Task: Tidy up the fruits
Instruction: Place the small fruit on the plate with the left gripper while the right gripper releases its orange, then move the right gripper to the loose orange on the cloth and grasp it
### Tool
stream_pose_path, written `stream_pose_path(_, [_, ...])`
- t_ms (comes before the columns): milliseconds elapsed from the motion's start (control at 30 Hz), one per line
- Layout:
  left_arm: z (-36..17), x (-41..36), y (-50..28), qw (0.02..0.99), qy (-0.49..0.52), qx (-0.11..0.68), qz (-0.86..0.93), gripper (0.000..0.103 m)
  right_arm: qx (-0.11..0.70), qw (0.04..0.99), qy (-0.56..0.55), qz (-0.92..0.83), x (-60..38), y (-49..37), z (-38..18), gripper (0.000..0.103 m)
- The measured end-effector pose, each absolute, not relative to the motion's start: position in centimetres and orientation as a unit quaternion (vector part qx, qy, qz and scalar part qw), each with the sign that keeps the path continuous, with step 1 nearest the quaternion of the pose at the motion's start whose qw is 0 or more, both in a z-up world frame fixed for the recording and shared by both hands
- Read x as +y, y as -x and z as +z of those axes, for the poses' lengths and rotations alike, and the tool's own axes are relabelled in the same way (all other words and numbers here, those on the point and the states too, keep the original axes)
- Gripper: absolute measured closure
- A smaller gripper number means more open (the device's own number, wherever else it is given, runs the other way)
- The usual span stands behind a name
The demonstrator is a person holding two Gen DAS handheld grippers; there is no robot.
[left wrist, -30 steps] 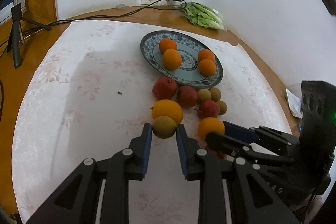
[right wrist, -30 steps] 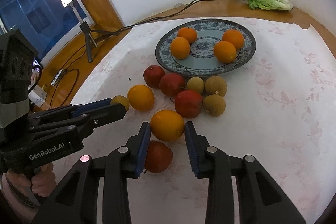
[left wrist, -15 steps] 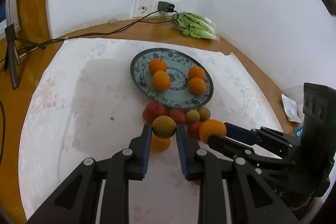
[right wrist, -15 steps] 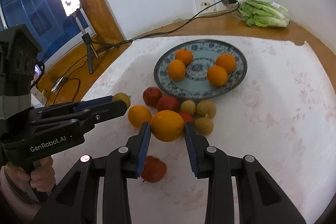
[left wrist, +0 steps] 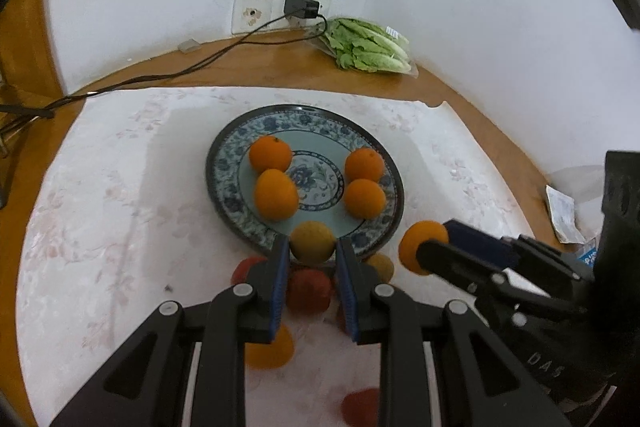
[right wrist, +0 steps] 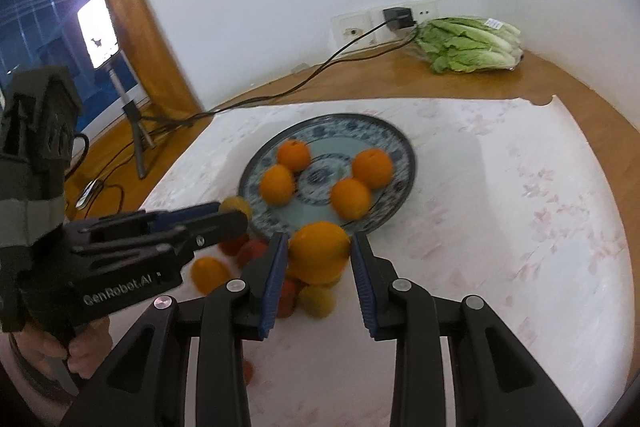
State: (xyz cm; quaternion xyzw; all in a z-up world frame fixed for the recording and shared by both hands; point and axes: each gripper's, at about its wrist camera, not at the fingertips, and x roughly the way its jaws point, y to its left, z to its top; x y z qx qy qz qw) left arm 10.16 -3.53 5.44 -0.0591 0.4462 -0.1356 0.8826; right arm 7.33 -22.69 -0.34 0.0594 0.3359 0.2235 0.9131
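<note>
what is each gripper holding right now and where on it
Left gripper holds a small yellow-brown fruit by its two sides. Right gripper holds an orange, fingers pressing its sides.

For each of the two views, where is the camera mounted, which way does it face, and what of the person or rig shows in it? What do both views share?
Left wrist: sits on the left gripper, looking down along its fingers at the plate; it grips a yellow-brown fruit; the right gripper enters from the right.
Right wrist: sits on the right gripper, which grips an orange, facing the same plate; the left gripper and a hand show at left.
Shared: plate with four oranges, lettuce, wall socket.
</note>
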Motion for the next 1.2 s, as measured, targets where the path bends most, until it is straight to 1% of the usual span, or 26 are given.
stream_pose_path(33, [5.2,-3.7,-10.6,0.881,0.06,0.45,-0.134,0.078,0.334,0.915,-0.059,0.22,-22.8,-7.6,-0.3,0.074])
stream_pose_path(67, [4.9,-3.8,-10.9,0.88,0.062,0.452,-0.135,0.078,0.332,0.917,-0.058,0.214,-23.0,-8.1,-0.3,0.082])
stream_pose_path(300, [3.3,-4.5,-12.5,0.873,0.07,0.464,-0.13,0.078,0.324,0.923,-0.058,0.198,-23.5,-9.8,-1.0,0.082])
stream_pose_path(633, [2.3,-4.4,-13.6,0.874,0.066,0.468,-0.112,0.078,0.312,0.929,-0.077,0.182,-27.1,-8.6,-1.6,0.081])
stream_pose_path(733, [2.3,-4.6,-13.8,0.876,0.059,0.466,-0.108,0.078,0.31,0.932,-0.074,0.171,-28.3,-8.2,-1.5,0.08])
stream_pose_path(767, [2.4,-4.6,-13.8,0.877,0.06,0.465,-0.107,0.078,0.309,0.933,-0.072,0.168,-28.8,-8.1,-1.5,0.077])
stream_pose_path(833, [2.6,-4.5,-13.6,0.878,0.062,0.463,-0.107,0.074,0.31,0.934,-0.069,0.163,-29.3,-7.9,-1.5,0.071])
stream_pose_path(900, [2.9,-4.5,-13.2,0.879,0.06,0.461,-0.108,0.063,0.311,0.936,-0.065,0.153,-29.9,-7.8,-1.6,0.067])
stream_pose_path(967, [3.2,-4.4,-12.8,0.881,0.058,0.458,-0.107,0.056,0.314,0.936,-0.061,0.144,-30.4,-7.8,-1.8,0.062])
stream_pose_path(1100, [3.7,-4.0,-12.2,0.88,0.065,0.457,-0.108,0.048,0.323,0.935,-0.068,0.13,-31.8,-7.7,-2.1,0.061])
stream_pose_path(1200, [4.2,-3.7,-11.7,0.88,0.071,0.457,-0.11,0.044,0.319,0.937,-0.068,0.122,-33.1,-7.0,-2.2,0.059])
